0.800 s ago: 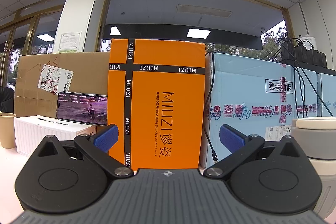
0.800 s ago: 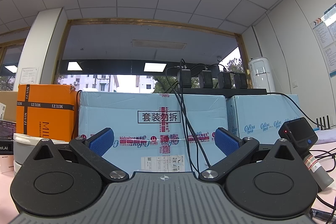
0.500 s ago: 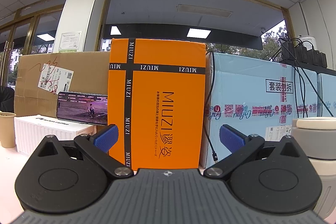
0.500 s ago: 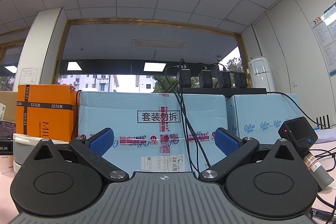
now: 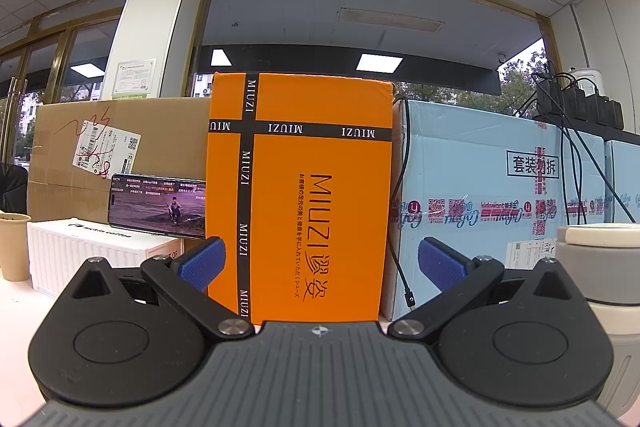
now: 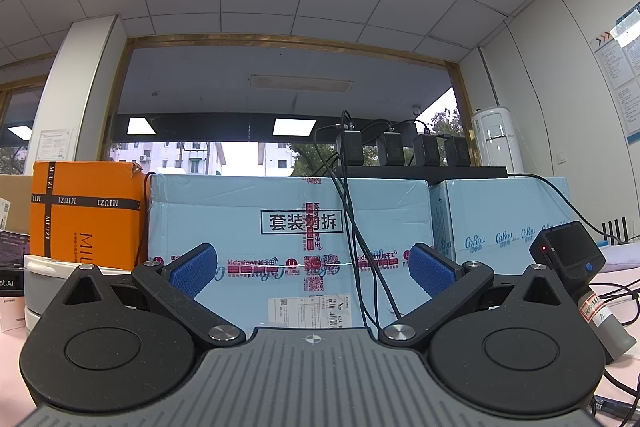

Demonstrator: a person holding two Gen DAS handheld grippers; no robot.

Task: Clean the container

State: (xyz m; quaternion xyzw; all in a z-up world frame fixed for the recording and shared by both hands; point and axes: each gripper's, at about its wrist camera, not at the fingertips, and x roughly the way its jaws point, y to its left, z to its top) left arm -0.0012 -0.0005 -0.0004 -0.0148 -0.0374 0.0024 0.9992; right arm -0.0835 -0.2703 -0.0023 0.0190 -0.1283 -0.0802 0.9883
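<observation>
A grey and cream lidded container (image 5: 600, 267) stands at the right edge of the left wrist view, partly behind the gripper body. The same container (image 6: 36, 279) shows at the left edge of the right wrist view. My left gripper (image 5: 320, 263) is open, its blue pads wide apart, with nothing between them, facing the orange box. My right gripper (image 6: 312, 269) is also open and holds nothing, facing the pale blue carton. The container sits between the two grippers, touched by neither.
An orange MIUZI box (image 5: 304, 195), a brown carton (image 5: 120, 155) and pale blue cartons (image 6: 288, 227) wall off the back. A phone (image 5: 158, 205) leans on a white box (image 5: 96, 255); a paper cup (image 5: 14, 247) stands left. A handheld camera (image 6: 572, 263) and cables (image 6: 360, 227) lie right.
</observation>
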